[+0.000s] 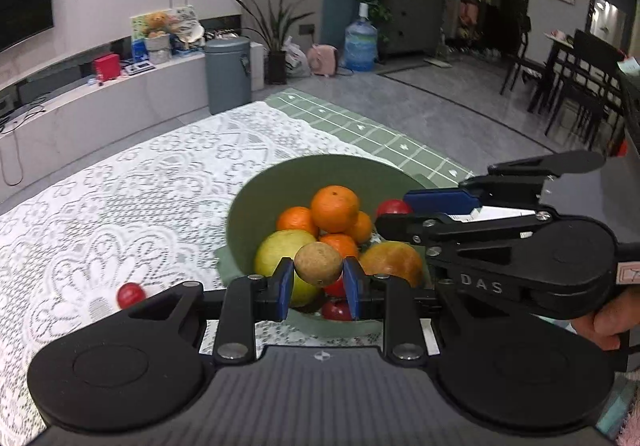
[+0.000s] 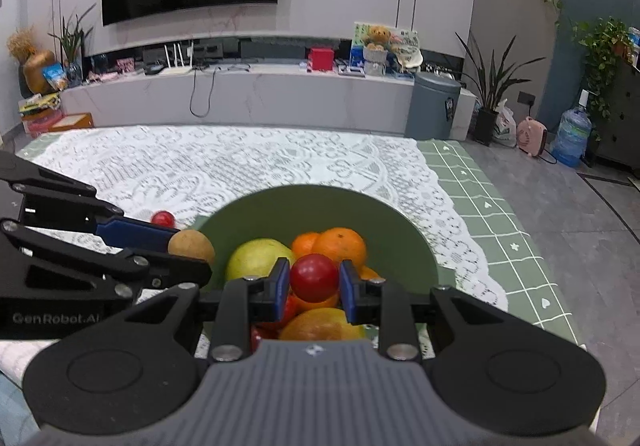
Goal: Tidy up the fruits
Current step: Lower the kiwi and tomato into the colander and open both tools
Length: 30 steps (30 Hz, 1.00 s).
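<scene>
While four oranges sit piled in the green bowl, the left gripper clamps one brown fruit above it. Right gripper pinches one red fruit; another red one lies on the lace cloth.

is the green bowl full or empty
Full, or close to it: the green bowl holds a heap of oranges, a yellow-green fruit and red fruits, piled near rim height.
</scene>
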Tool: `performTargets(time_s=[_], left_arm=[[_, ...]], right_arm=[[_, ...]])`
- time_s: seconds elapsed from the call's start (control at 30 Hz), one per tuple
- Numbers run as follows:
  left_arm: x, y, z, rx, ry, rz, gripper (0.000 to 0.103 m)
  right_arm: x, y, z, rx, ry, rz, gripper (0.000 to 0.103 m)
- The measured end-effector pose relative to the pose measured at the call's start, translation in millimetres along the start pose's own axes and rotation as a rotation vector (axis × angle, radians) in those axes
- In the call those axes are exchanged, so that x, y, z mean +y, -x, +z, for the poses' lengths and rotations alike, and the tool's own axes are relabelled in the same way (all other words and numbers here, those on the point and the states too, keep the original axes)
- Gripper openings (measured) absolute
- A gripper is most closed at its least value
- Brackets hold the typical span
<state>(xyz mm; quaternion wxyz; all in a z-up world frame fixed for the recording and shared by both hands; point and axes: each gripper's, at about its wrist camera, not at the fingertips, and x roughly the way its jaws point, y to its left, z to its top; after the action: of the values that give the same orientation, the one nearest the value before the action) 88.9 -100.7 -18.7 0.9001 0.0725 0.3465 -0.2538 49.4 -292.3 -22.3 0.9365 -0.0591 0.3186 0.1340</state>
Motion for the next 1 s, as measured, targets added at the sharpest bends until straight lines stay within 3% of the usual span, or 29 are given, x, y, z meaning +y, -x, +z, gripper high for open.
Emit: performTargets(time_s=[0.33, 1.0], left_arm=[[-9, -25, 0, 0.075, -0.059, -0.004, 0.030], [-6, -55, 1, 0.181, -0.049, -0.025, 0.031]], right_arm=[[-8, -24, -1, 0.055, 0.055, -0.019, 0.023], [-21, -58, -4, 0.109, 0.088, -0.006, 0.024]])
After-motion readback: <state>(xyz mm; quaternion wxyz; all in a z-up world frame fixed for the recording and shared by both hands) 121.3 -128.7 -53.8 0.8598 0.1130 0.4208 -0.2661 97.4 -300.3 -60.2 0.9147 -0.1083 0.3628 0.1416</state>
